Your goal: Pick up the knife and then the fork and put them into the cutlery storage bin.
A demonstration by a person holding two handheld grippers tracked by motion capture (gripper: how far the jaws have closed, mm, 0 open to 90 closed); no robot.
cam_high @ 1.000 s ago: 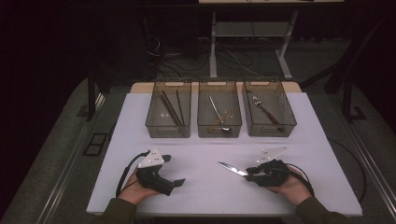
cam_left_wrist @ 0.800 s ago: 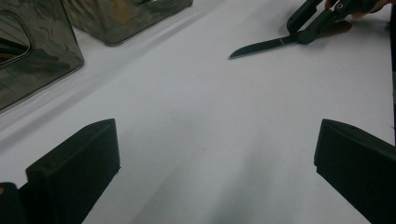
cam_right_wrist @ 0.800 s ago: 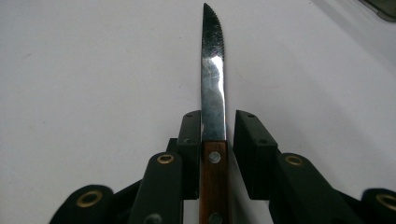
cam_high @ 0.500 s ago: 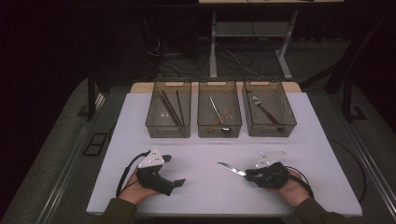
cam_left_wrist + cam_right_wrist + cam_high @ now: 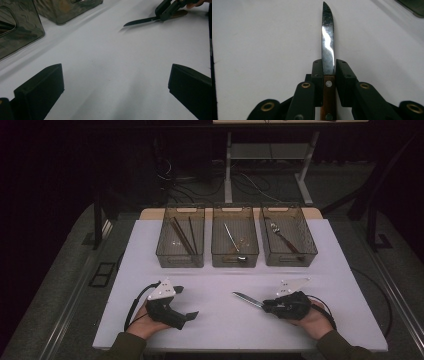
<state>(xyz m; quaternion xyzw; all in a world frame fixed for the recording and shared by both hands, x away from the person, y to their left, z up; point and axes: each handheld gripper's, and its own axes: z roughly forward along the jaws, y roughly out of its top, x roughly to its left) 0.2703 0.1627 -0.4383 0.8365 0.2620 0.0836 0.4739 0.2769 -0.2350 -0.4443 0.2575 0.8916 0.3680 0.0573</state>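
Right gripper [image 5: 270, 306] has just been closing; its jaws now clamp the knife [image 5: 327, 47] at the top of the wooden handle. Knife sits near the table's [image 5: 220, 320] front edge, blade running left toward the left gripper [image 5: 186, 302], which idles open. Right gripper view shows the serrated tip; the high view doesn't.

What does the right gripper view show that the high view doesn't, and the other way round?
Right gripper view: the knife's serrated edge, and its riveted wooden handle clamped between the jaws of the right gripper. High view: three bins at the table's far side, holding utensils, and the left gripper with open jaws. Both: the knife lying on the white table, gripped at the handle.
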